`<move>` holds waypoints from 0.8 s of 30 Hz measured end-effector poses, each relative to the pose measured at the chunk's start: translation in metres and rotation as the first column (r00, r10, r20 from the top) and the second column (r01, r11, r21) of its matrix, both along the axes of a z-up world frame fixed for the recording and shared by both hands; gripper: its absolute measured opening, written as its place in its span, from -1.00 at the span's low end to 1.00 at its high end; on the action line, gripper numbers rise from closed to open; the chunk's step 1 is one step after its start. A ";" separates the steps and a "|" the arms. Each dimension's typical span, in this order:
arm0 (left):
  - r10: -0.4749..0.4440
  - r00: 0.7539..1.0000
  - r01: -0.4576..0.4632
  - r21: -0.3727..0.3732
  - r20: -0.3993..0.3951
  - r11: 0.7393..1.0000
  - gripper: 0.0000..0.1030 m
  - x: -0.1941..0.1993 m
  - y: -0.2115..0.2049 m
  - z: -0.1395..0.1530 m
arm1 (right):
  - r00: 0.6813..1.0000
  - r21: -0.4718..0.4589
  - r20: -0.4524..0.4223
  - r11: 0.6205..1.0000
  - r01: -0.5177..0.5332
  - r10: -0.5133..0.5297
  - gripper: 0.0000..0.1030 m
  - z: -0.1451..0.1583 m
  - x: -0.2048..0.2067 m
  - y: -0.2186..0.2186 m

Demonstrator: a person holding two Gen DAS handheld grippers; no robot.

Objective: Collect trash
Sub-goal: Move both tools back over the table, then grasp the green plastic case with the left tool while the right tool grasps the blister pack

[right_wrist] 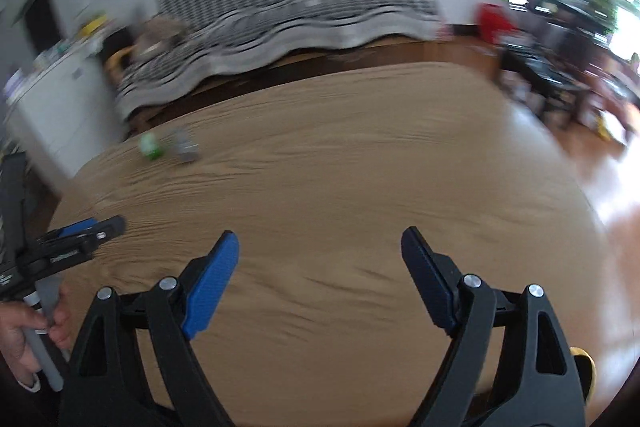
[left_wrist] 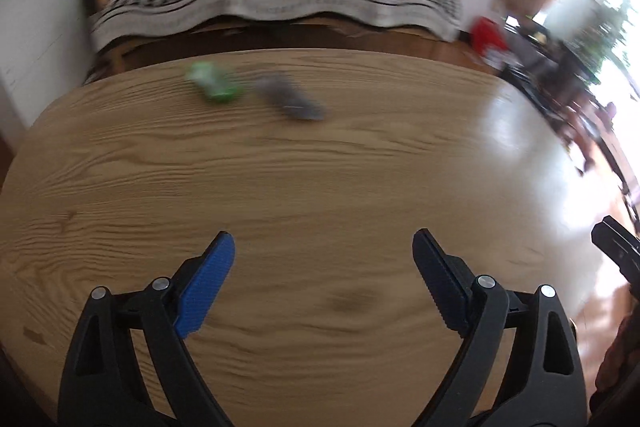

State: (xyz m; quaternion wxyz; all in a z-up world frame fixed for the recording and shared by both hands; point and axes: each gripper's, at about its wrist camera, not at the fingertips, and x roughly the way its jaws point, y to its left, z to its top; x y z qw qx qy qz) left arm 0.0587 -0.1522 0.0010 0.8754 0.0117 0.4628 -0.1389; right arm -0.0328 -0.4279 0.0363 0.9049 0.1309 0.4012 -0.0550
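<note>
The left gripper (left_wrist: 323,247) hovers over the wooden table (left_wrist: 320,187) with its jaws spread wide and nothing between them, and the right gripper (right_wrist: 320,247) is equally wide and empty. Far ahead of both, slightly left, a green wrapper (left_wrist: 214,85) lies just beside a grey wrapper (left_wrist: 290,98), both blurred.

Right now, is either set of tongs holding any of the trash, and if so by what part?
Nothing is held. The left tongs and right tongs are both open over the table; the green wrapper and grey wrapper lie ungripped.
</note>
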 end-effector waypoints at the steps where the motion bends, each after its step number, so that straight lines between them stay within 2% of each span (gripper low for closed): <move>1: 0.019 1.000 -0.019 0.012 0.002 1.000 0.71 0.010 0.013 -0.002 | 0.999 0.010 -0.002 0.999 -0.039 0.039 0.56 -0.003 0.019 0.018; 3: 0.051 0.999 -0.052 0.034 0.010 0.998 0.71 0.026 0.033 -0.011 | 0.992 0.023 -0.006 0.992 -0.122 0.122 0.56 -0.008 0.061 0.057; 6: 0.090 0.996 -0.089 0.044 -0.007 0.995 0.71 0.056 0.047 -0.025 | 0.981 0.019 -0.025 0.981 -0.193 0.194 0.56 -0.020 0.111 0.095; 12: 0.094 0.995 -0.092 0.046 -0.039 0.995 0.71 0.117 0.053 -0.057 | 0.963 0.003 -0.093 0.967 -0.255 0.254 0.56 -0.061 0.204 0.135; 18: 0.126 0.991 -0.126 0.008 -0.044 0.992 0.71 0.167 0.066 -0.067 | 0.941 -0.079 -0.153 0.945 -0.317 0.303 0.58 -0.103 0.257 0.155; 20: 0.141 0.989 -0.141 -0.009 -0.051 0.990 0.73 0.180 0.067 -0.070 | 0.938 -0.115 -0.145 0.936 -0.332 0.315 0.58 -0.107 0.265 0.160; 24: 0.137 0.990 -0.138 -0.011 -0.030 0.990 0.75 0.196 0.062 -0.071 | 0.931 -0.118 -0.123 0.927 -0.357 0.343 0.58 -0.110 0.285 0.162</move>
